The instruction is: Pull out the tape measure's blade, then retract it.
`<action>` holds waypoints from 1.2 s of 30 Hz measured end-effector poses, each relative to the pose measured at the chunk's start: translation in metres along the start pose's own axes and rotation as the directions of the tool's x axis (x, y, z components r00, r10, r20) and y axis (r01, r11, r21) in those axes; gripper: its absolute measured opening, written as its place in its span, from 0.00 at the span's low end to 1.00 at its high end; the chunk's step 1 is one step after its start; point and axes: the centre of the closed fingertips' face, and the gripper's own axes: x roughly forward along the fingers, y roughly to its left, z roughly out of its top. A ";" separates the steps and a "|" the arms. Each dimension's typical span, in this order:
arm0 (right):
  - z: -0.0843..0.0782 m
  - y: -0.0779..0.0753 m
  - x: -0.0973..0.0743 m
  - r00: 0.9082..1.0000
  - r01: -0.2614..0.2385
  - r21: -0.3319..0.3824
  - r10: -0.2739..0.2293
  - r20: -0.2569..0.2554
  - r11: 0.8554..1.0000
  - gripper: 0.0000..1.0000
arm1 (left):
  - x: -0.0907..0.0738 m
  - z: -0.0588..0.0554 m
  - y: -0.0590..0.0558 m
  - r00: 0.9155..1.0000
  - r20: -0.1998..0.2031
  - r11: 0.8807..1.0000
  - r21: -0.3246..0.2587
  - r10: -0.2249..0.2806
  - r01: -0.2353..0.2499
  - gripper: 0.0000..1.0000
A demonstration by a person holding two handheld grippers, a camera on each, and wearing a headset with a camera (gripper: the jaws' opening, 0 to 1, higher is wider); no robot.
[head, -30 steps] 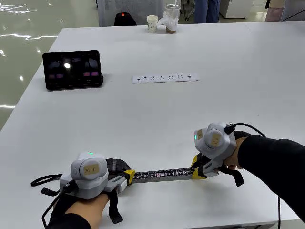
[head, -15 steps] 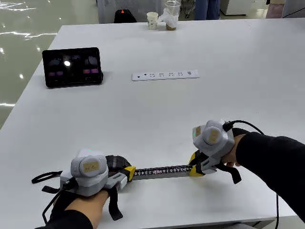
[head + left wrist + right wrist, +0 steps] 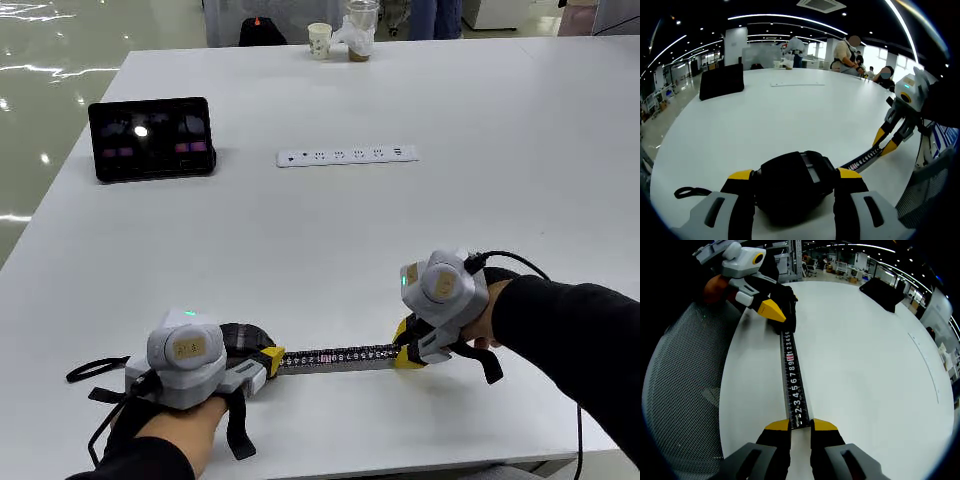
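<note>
white surface (image 3: 330, 230) carries a tablet (image 3: 152, 138) and power strip (image 3: 347, 157) at the far side in the head view; nearer, the left claw (image 3: 262, 353) clamps the black tape measure case (image 3: 243, 342), its blade (image 3: 335, 356) stretched across to the right claw (image 3: 403, 350). left gripper view: case squeezed between both yellow tips. right gripper view: jaws closed on the blade's end.

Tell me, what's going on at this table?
A person holds a two-jaw gripper in each hand. The left gripper is clamped on the tape measure's black case, which rests on the white table. The right gripper pinches the tip of the blade, which lies drawn out along the table between the two.
</note>
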 end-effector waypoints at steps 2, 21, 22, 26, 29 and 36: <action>0.001 0.000 0.000 1.000 0.001 0.000 -0.001 0.002 1.000 0.11 | 0.000 0.000 0.000 1.000 0.000 1.000 -0.001 0.000 0.000 0.59; 0.010 0.002 0.007 1.000 0.001 0.007 -0.001 0.029 1.000 0.12 | -0.001 0.000 -0.001 1.000 -0.002 1.000 -0.001 0.000 0.000 0.59; 0.011 0.002 0.007 1.000 0.002 0.007 -0.002 0.030 1.000 0.12 | -0.001 0.000 -0.001 1.000 -0.002 1.000 -0.001 0.000 0.000 0.59; 0.013 0.001 0.009 0.999 0.005 0.008 -0.006 0.033 1.000 0.12 | 0.000 0.000 0.000 1.000 -0.002 1.000 -0.001 0.000 0.000 0.59; 0.014 0.002 0.009 0.999 0.007 0.006 -0.007 0.033 1.000 0.12 | 0.000 0.000 0.000 1.000 -0.002 1.000 -0.001 0.000 0.000 0.59; 0.017 0.003 0.010 0.999 0.007 0.005 -0.007 0.033 1.000 0.12 | -0.001 -0.001 0.000 1.000 -0.004 1.000 -0.002 0.000 0.000 0.59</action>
